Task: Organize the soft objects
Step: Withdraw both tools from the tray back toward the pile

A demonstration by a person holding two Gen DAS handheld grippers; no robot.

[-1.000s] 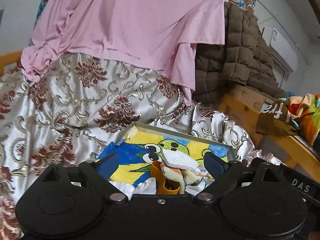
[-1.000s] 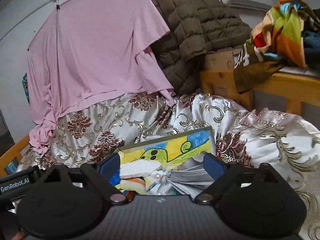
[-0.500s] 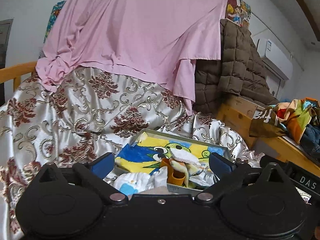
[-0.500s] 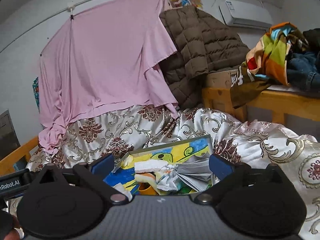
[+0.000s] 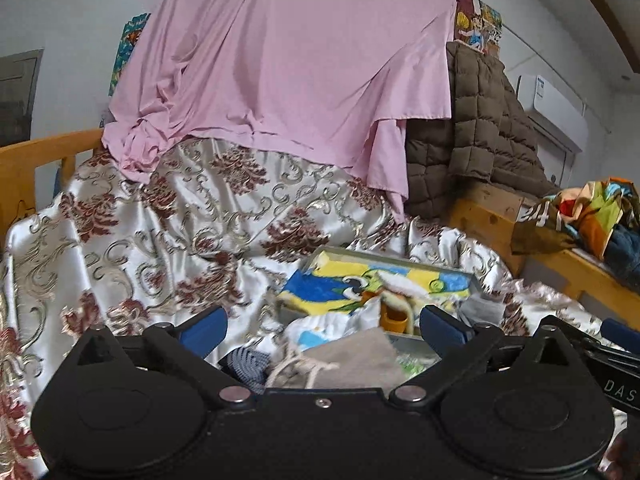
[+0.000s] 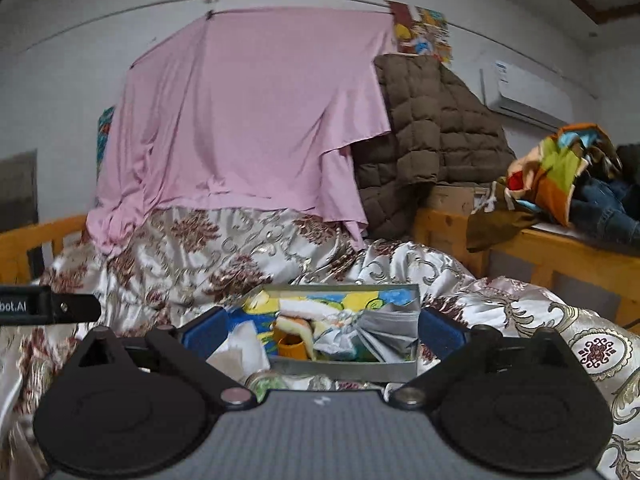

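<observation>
A shallow box with a yellow, blue and green cartoon lining (image 5: 348, 284) lies on the patterned satin bedspread (image 5: 160, 232); it also shows in the right wrist view (image 6: 340, 368). In it are an orange cup (image 5: 394, 320), a white foam piece (image 5: 400, 280) and folded grey cloth (image 6: 392, 332). In front of the box lie a grey drawstring pouch (image 5: 352, 364), a white and blue cloth (image 5: 332, 328) and a dark striped cloth (image 5: 248, 362). My left gripper (image 5: 322, 328) is open and empty above these. My right gripper (image 6: 322, 330) is open and empty before the box.
A pink sheet (image 5: 280, 80) and a brown quilted jacket (image 5: 480, 132) hang behind the bed. A wooden ledge (image 6: 552, 252) at the right holds colourful clothes (image 6: 560, 168). A wooden bed rail (image 5: 36, 160) stands at the left.
Both grippers have pulled back and up from the box. The box looks smaller and farther, and the pouch and loose cloths in front of it have come into view.
</observation>
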